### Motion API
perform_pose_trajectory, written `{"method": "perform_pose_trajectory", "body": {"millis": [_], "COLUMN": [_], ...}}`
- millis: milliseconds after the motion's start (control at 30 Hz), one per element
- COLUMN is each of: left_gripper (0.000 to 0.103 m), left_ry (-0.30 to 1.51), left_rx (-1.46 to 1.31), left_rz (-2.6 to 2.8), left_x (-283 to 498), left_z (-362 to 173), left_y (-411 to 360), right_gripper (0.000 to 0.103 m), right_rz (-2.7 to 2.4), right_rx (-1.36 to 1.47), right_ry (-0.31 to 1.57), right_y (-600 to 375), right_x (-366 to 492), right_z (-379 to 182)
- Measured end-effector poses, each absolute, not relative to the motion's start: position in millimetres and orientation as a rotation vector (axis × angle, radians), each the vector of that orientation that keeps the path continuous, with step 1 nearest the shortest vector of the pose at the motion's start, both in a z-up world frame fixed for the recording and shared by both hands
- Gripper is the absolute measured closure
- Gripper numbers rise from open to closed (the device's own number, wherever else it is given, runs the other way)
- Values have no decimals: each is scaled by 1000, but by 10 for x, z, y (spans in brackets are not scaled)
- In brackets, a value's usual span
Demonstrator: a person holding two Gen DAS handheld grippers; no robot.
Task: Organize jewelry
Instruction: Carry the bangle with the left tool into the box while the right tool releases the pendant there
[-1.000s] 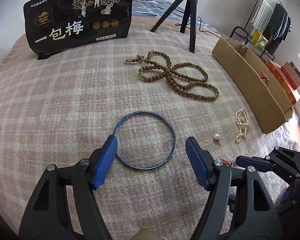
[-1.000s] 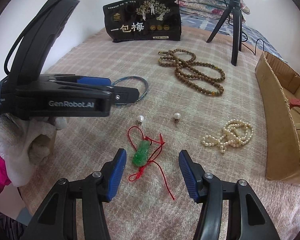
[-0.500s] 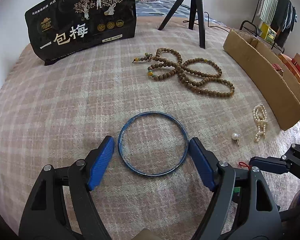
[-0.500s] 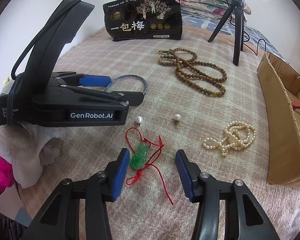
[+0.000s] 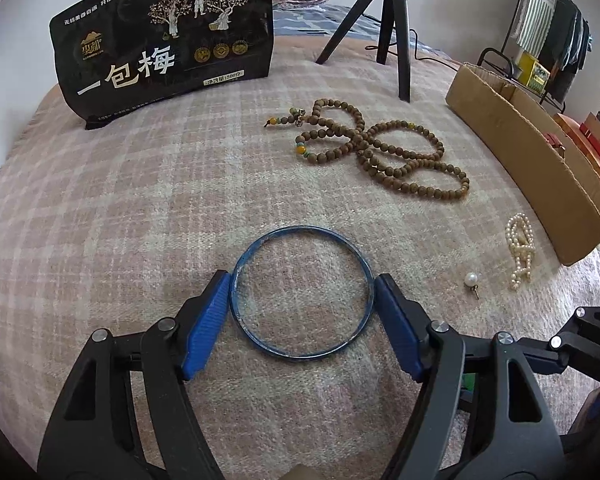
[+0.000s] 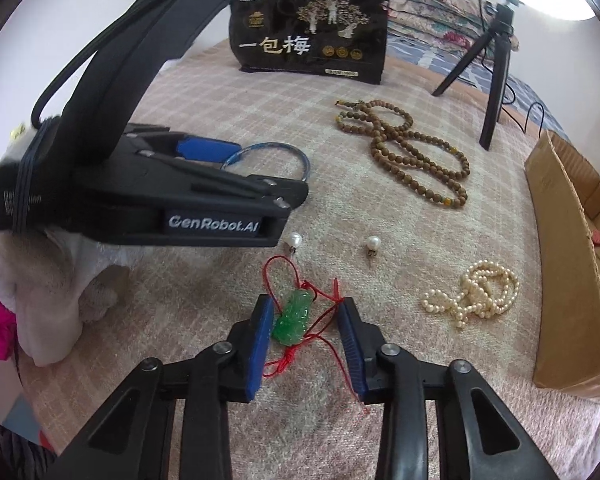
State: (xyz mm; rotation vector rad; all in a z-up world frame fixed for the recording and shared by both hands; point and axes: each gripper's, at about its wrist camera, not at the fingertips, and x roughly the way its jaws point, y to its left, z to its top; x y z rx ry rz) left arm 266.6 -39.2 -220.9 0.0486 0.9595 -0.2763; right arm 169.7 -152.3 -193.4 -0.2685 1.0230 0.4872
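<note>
A blue bangle (image 5: 300, 229) lies flat on the plaid blanket. My left gripper (image 5: 302, 280) straddles it, jaws closing, and both blue pads touch its outer rim. From the right wrist view the bangle (image 6: 276, 146) shows just beyond the left gripper (image 6: 268, 176). A green jade pendant (image 6: 294, 318) on a red cord lies between the fingers of my right gripper (image 6: 306, 302), whose jaws are closing. Its left pad is against the pendant and its right pad stands clear of it.
Two pearl earrings (image 6: 295, 239) (image 6: 373, 242), a pearl strand (image 6: 476, 292) and a long wooden bead necklace (image 6: 404, 152) lie on the blanket. A cardboard box (image 6: 560, 260) runs along the right edge. A black bag (image 5: 168, 48) and a tripod (image 5: 396, 28) stand at the back.
The left gripper has moved forward over the bangle until its pads met the rim. The right jaws have narrowed around the jade pendant.
</note>
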Motion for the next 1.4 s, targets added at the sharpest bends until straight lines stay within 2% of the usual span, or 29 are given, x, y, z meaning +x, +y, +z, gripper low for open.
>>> {"method": "perform_pose_trajectory", "body": {"millis": [100,333,400,767,1400], "left_gripper": [29,29,29,29,29], "left_ry": [958,955,950,914,808], "left_rx": [46,27,19,21,30], "left_rz": [-276,-274,-271,-263,-311], "left_x": [2650,2584,2556,2406,2047], "left_z": [-2203,-2144,-2111,-1899,-1266], "left_y": [-387,-340,-325,-284,-456], "right_gripper": [87,91,99,99,99], "right_rz": [496,492,491,474,378], "right_rx": [-272,-221,-204,-148,-95], "right_ry": [1026,1022,1019,991,844], "right_y": [-1499,-1566,-1597,-1765,-2354], "right_x": [1687,1662,1650,1548,1216], "right_z": [-1925,-1881,-1850,-1648,-879]}}
